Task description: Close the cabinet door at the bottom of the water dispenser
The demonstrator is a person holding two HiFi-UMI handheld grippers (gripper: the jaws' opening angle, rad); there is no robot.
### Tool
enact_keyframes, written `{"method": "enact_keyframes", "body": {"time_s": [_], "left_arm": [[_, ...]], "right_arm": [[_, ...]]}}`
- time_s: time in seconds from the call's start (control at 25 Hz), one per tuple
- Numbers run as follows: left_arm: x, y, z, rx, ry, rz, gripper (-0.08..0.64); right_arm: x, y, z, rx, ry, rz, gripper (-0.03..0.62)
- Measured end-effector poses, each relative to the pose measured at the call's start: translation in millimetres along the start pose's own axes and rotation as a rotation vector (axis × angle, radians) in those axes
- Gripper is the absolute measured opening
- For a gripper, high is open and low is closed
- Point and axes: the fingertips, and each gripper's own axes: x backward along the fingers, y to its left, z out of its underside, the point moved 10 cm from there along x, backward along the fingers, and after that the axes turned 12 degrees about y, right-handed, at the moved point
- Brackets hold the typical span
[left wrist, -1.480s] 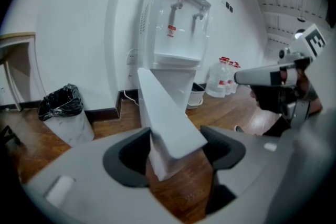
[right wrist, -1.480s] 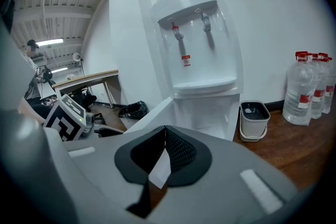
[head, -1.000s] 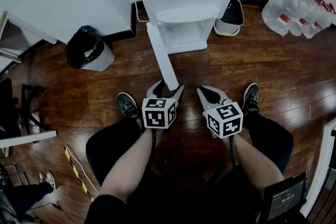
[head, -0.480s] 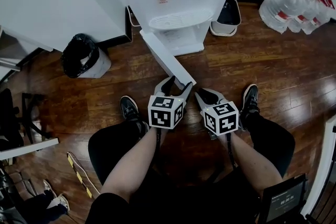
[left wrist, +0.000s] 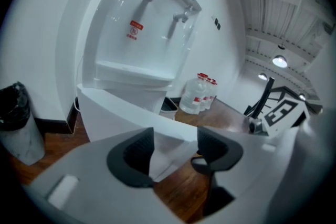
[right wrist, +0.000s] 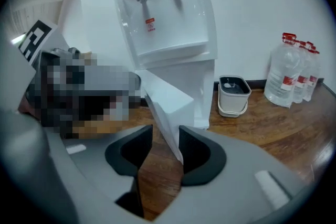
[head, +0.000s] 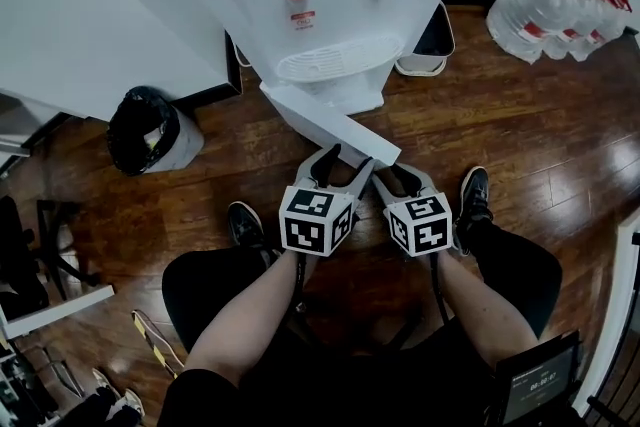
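Cabinet door (head: pixel 332 125) stands swung out from the base of the water dispenser (head: pixel 335 5), with its free edge at both grippers. It is not closed, and the push shut looks still to do. Left hand-held gripper (head: pixel 341 165) is wide and closing slightly, door edge between its jaws, pads not pressing. Right hand-held gripper (head: pixel 398 178) is half wide and opening, door corner between its jaws. The gripper views show that edge inside the jaws; only the head view shows the swing angle and hinge side. Water bottles (head: pixel 560 5) sit far right.
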Motion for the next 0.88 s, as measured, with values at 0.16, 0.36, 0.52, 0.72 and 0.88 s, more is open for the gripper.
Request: {"method": "enact_keyframes", "body": {"time_s": [0.16, 0.36, 0.52, 0.72, 0.88], "left_arm": [[-3, 26, -7, -0.037, -0.026, -0.093, 0.278], [-19, 58, 2, -0.037, -0.028, -0.217, 0.278], [-28, 69, 5, -0.053, -0.002, -0.259, 0.278], [-34, 71, 2, -0.058, 0.007, -0.270, 0.278], [-38, 75, -2, -0.032, 0.012, -0.283, 0.278]], "right_arm": [[-4, -14, -12, -0.046, -0.020, 0.036, 0.185], [-12, -14, -21, -0.015, -0.011, 0.109, 0.259], [-20, -19, -30, -0.022, -0.002, 0.155, 0.299], [-28, -29, -37, -0.067, 0.006, 0.176, 0.312], [-31, -36, -45, -0.109, -0.002, 0.182, 0.305]]}}
